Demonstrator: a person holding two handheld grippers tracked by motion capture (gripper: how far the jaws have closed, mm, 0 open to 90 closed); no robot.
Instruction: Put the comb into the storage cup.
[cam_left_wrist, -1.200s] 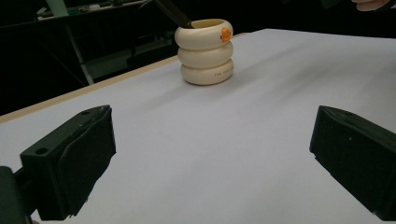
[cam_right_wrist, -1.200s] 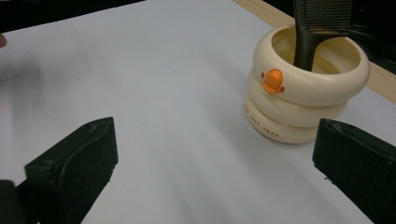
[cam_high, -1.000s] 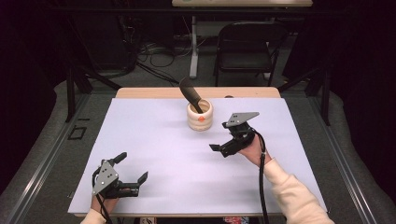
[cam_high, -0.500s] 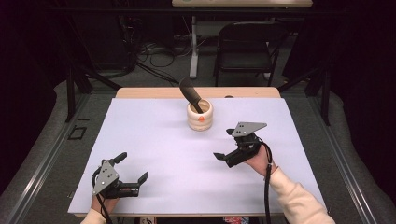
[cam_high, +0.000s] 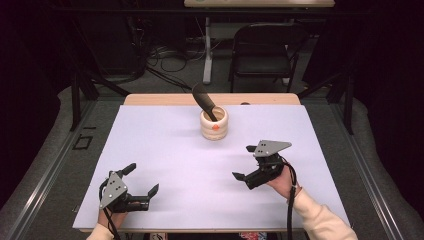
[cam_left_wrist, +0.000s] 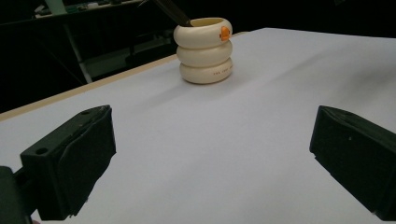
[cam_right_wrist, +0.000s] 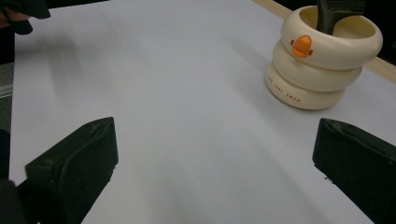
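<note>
High view: comb (cam_high: 202, 99) stands in holder (cam_high: 214, 125).

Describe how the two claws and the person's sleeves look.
Both the left claw and the right claw are black, with two blocky jaws, a grey three-cornered plate with small holes on top, and a trailing black cable. The sleeves are cream.

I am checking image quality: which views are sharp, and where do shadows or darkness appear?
High view: white table cover evenly lit, surroundings very dark. Left gripper view: cream holder fairly sharp, near jaws soft, a faint shadow beside the holder. Right gripper view: holder's orange mark clear, far table corner slightly blurred.
</note>
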